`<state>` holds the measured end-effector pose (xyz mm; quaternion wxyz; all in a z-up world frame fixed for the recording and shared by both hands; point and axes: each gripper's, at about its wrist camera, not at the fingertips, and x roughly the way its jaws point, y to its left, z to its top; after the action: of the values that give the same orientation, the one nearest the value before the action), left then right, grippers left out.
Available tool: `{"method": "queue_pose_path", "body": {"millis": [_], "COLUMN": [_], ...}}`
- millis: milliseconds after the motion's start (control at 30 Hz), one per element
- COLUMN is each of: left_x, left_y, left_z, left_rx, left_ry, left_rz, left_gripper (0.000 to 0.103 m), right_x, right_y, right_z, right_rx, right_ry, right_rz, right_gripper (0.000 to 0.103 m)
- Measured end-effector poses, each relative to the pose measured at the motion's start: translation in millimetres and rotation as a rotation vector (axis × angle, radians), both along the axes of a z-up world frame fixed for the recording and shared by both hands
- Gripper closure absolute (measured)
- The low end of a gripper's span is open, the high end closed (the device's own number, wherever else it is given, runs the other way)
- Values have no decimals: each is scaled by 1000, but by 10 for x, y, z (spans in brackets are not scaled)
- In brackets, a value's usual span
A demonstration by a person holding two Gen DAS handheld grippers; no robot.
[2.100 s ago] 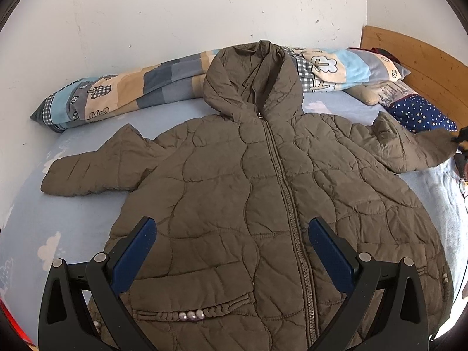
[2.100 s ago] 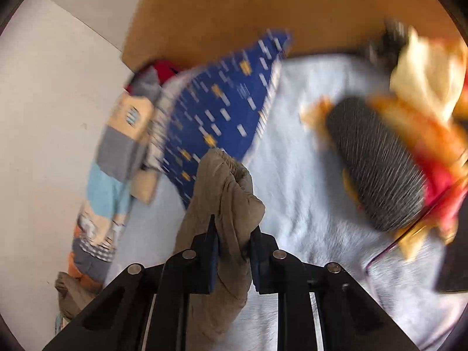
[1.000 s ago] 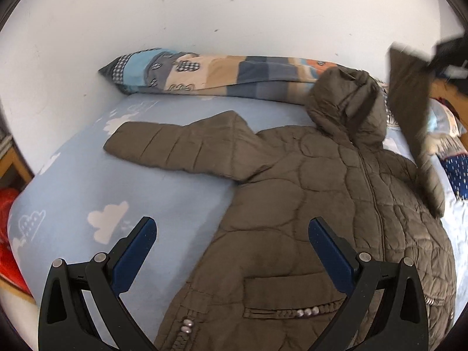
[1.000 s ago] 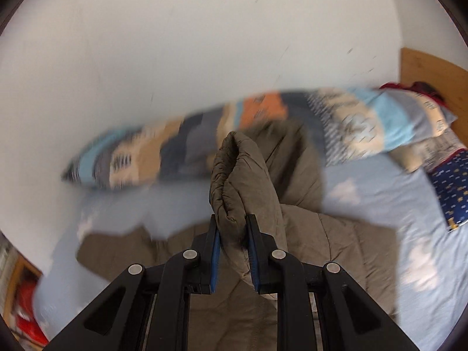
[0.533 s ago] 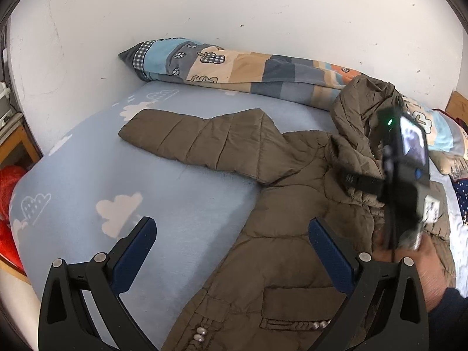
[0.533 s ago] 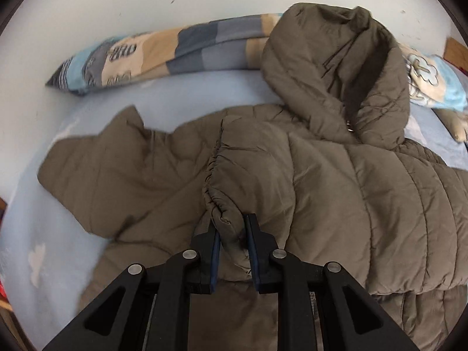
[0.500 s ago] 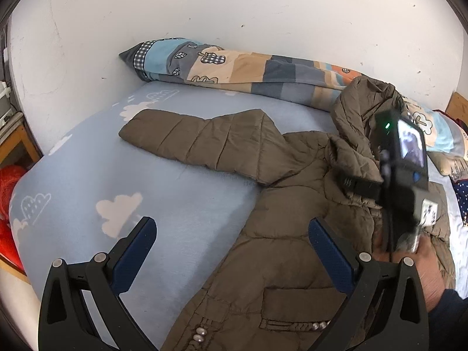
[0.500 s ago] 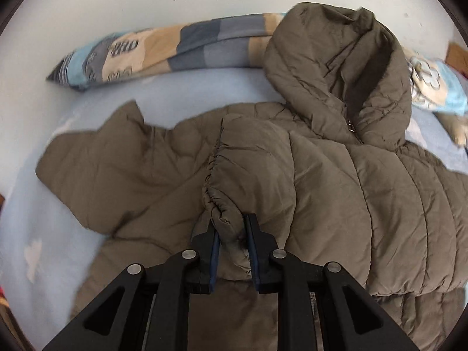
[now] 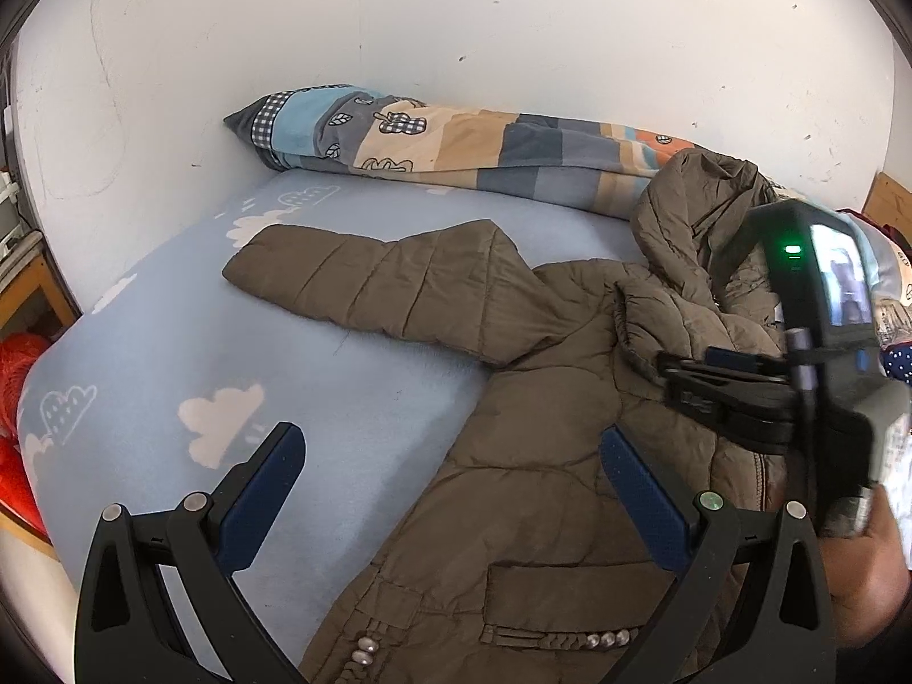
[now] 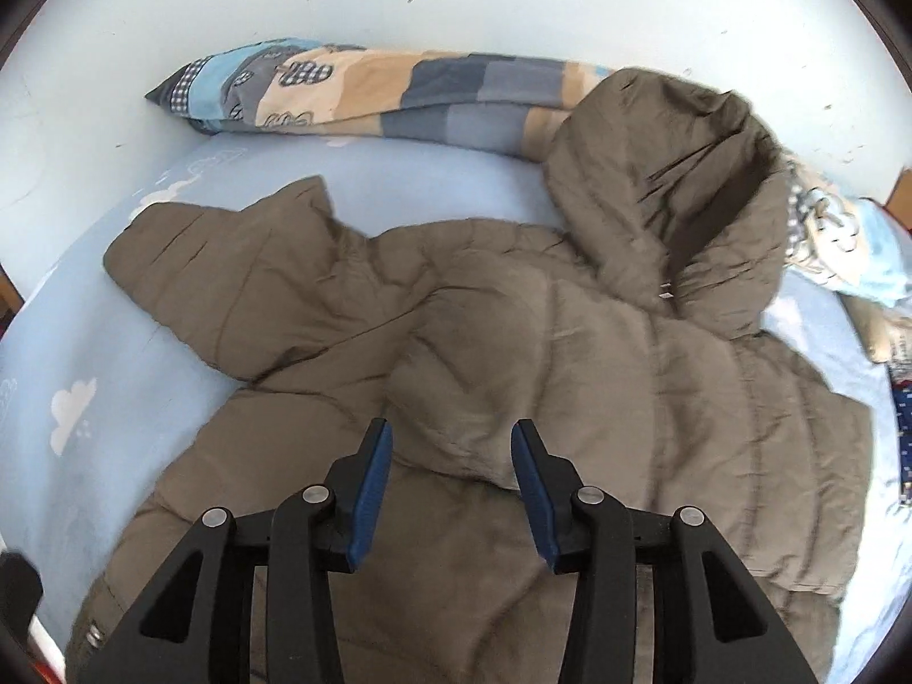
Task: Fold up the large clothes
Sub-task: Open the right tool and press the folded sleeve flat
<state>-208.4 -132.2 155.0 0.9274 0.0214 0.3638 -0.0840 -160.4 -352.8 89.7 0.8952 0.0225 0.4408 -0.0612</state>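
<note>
The brown coat (image 10: 570,370) lies flat on the bed (image 9: 142,376), one sleeve (image 10: 655,399) folded across its front. The right hand-held gripper (image 10: 450,484) is opening to let go; the left hand-held gripper (image 9: 450,490) waits wide apart, empty.

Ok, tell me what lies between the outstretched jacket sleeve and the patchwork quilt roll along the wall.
Only bare blue cloud-print bedsheet separates the sleeve from the quilt roll; nothing else lies there. Both wrist views show that strip, the left most clearly.
</note>
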Motion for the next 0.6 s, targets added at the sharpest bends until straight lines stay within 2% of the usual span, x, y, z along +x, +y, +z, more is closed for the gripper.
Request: {"method": "queue_pose_path", "body": {"millis": [133, 267, 500, 600], "left_x": [-13, -19, 1, 6], "left_y": [-58, -108, -186, -250], "left_z": [-12, -21, -74, -109], "left_rx": [11, 14, 26, 33], "left_ry": [-3, -4, 6, 16], "left_rz": [-12, -22, -29, -40], "left_gripper": [0, 0, 0, 0], "right_x": [-175, -348, -739, -831], "right_y": [-269, -840, -2180, -2516], "right_z": [116, 134, -53, -248], "right_rx": [-55, -42, 70, 113], "right_ry": [-29, -38, -9, 40], "right_rz": [-53, -175, -522, -602], "right_gripper": [55, 52, 52, 52]}}
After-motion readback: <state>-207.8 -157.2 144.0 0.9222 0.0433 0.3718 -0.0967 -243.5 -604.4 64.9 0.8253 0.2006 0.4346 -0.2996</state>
